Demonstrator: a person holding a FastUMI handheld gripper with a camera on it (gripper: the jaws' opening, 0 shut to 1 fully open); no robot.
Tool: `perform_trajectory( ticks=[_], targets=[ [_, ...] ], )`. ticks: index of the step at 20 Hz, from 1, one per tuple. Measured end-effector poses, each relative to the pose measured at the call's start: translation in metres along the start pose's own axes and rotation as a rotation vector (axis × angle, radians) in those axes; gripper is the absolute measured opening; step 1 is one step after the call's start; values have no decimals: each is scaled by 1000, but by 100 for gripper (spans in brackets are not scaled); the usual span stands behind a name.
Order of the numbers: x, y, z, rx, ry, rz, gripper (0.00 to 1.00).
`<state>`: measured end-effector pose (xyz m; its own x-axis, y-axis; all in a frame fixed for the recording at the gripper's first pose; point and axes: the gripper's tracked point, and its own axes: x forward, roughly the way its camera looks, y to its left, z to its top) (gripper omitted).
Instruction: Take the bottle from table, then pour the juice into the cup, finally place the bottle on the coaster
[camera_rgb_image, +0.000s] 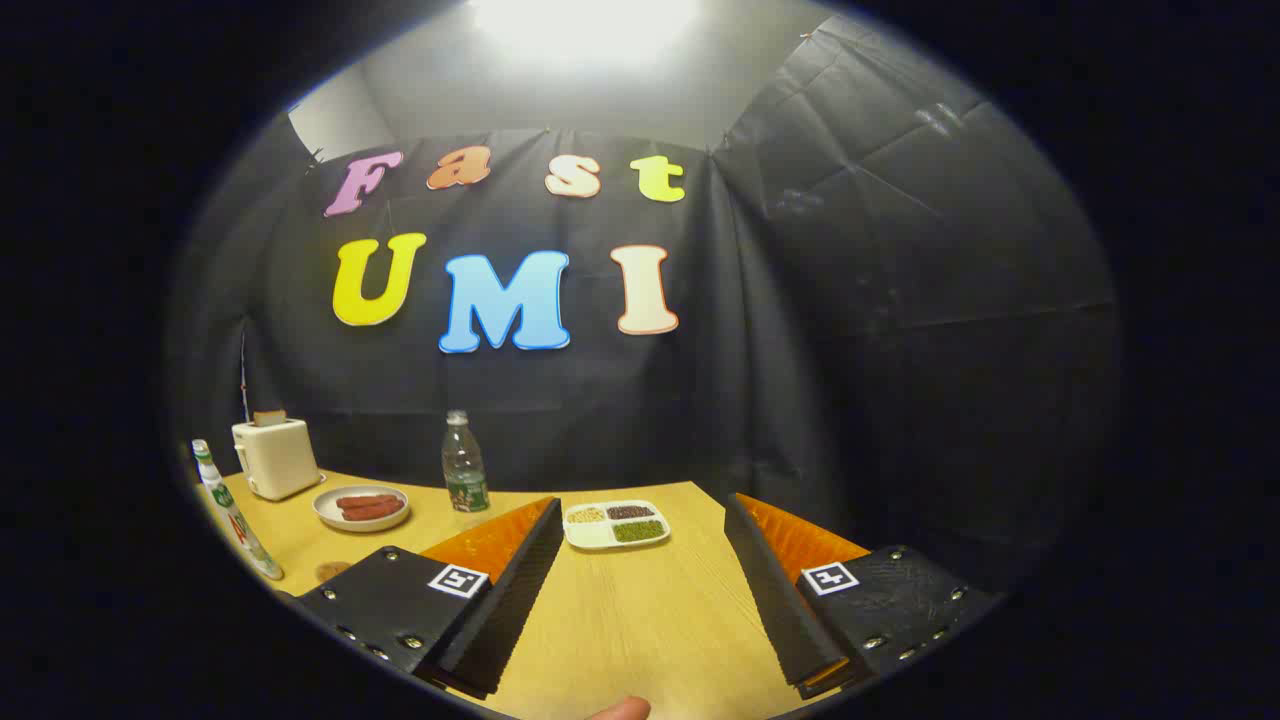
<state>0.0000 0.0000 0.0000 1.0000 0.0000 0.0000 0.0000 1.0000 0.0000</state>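
Observation:
A clear plastic bottle (465, 462) with a green label and a pale cap stands upright near the table's back edge, beyond my left finger. A second bottle (233, 515) with a white and green label leans at the far left of the table. Beside its base, just left of my left finger, lies a small brown round coaster (331, 571), partly hidden. My gripper (642, 504) is open above the wooden table (640, 610), with nothing between its fingers.
A white divided dish (617, 523) of beans and grains sits just ahead of the fingers. A plate of sausages (361, 507) and a cream toaster (275, 457) stand at the back left. A person's fingertip (620, 709) shows below the fingers.

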Motion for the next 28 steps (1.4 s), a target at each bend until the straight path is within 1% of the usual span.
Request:
perform_trajectory(
  ticks=[3,8,11,16,20,24,26,28],
  targets=[
    [-31,52,34,28,-61,42,98],
    [-68,162,41,50,-87,196,98],
    [-85,224,28,78,-67,292,98],
    [-99,300,-4,108,-21,413,98],
    [-97,347,-38,106,37,474,98],
    [-100,391,-68,61,90,543,98],
    [-105,413,-80,54,113,591,99],
    [-107,426,-93,33,136,610,99]
  ],
)
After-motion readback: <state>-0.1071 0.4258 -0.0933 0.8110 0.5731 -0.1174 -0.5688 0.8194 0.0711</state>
